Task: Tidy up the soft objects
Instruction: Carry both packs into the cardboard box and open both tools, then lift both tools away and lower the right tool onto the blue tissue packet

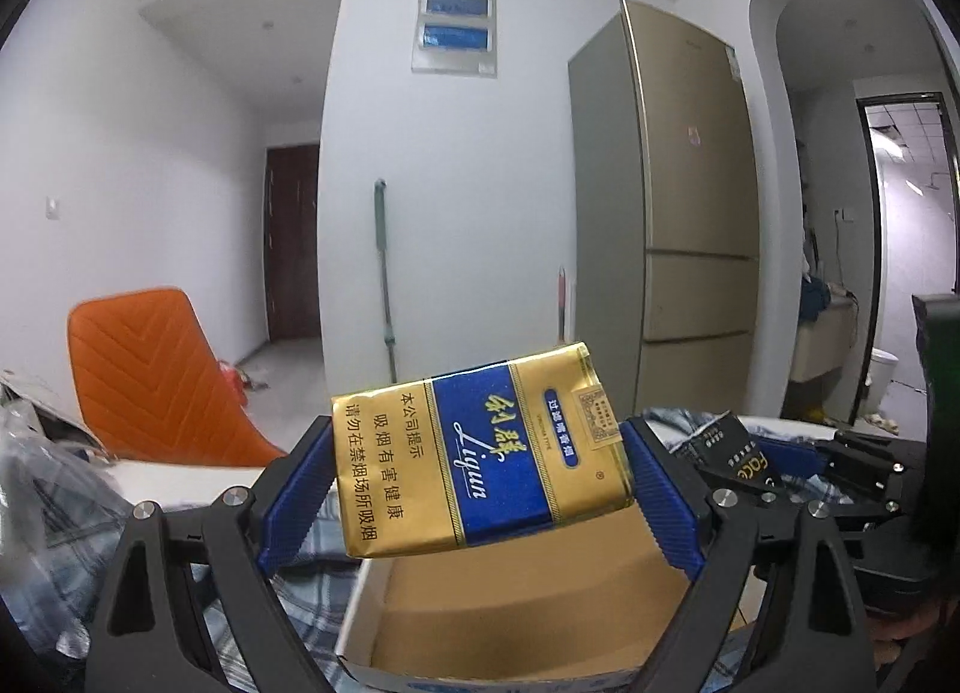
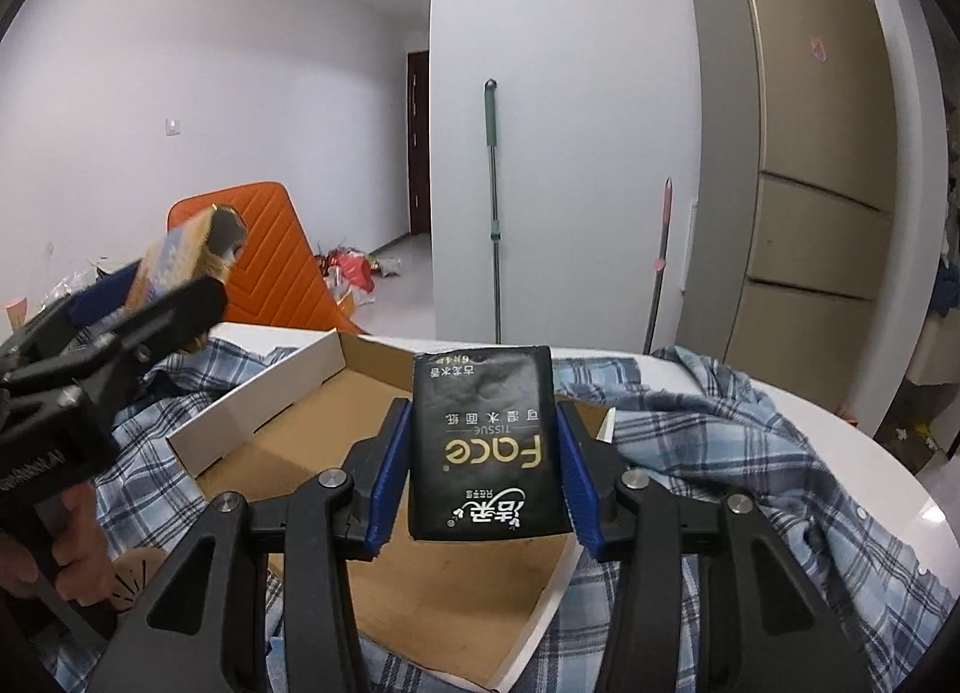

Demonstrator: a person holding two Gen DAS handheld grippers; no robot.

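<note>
The left gripper [image 1: 480, 489] is clamped on a gold and blue Liqun cigarette pack [image 1: 480, 450], with its blue pads [image 1: 297, 498] pressing on the two short ends. The pack is tilted and held in the air above the open cardboard box [image 1: 528, 603]. The right gripper [image 2: 483, 471] is closed around a black Face tissue pack [image 2: 485, 444], which is also lifted above the same box [image 2: 384, 465]. The box lies on a blue plaid shirt [image 2: 720, 453] that is spread over a white round table [image 2: 888, 483]. Behind the table there is an orange chair [image 1: 156, 375], a mop [image 2: 493, 201] leaning on the white wall, and a gold refrigerator [image 1: 678, 195]
</note>
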